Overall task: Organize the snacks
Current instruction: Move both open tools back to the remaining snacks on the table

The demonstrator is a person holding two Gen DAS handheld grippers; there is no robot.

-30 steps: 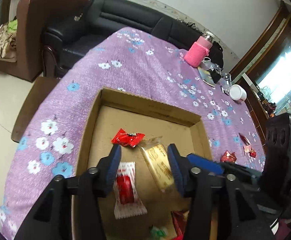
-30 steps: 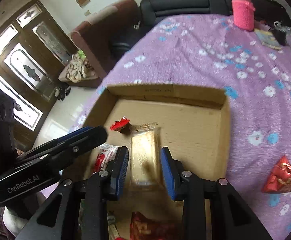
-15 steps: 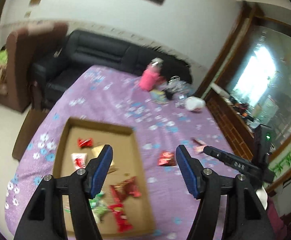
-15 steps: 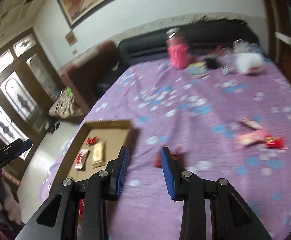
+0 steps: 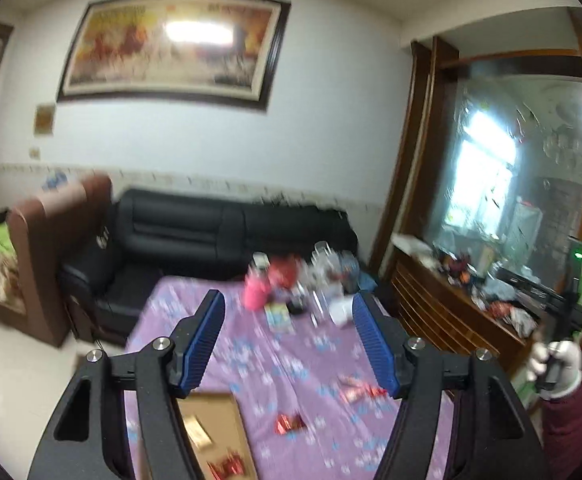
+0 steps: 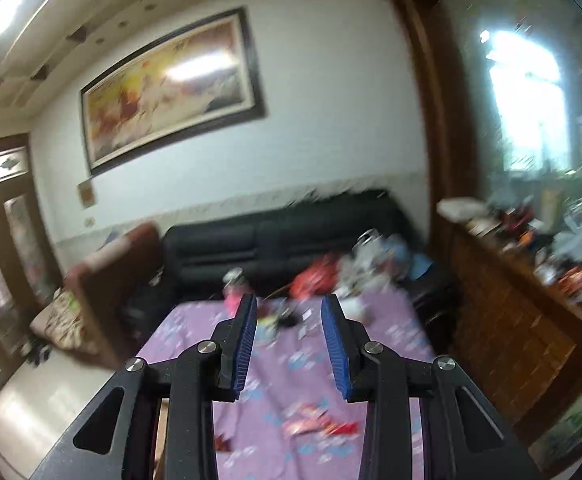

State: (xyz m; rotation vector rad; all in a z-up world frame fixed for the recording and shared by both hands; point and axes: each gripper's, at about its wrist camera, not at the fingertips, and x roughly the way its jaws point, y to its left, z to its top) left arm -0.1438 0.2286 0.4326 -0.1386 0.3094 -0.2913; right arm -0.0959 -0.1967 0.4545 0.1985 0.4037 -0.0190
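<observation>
My left gripper (image 5: 289, 342) is open and empty, held high above the table and tilted up toward the far wall. Below it the cardboard box (image 5: 227, 412) holds a gold-wrapped snack (image 5: 196, 434) and a red one (image 5: 227, 466). Loose red snacks lie on the purple floral tablecloth: one near the box (image 5: 289, 424) and a cluster further right (image 5: 361, 392). My right gripper (image 6: 289, 344) is open and empty, also raised. Blurred red snacks (image 6: 319, 420) lie on the cloth below it.
A pink-sleeved bottle (image 5: 255, 288), cups and clutter (image 5: 327, 280) stand at the table's far end. A black sofa (image 5: 195, 236) and brown armchair (image 5: 47, 256) lie behind. A wooden sideboard (image 5: 451, 320) runs along the right. A gloved hand (image 5: 555, 364) is at the right.
Both grippers have lifted away from the box and tilted upward, from just above the box contents to a high view of the room. Both stay open and empty.
</observation>
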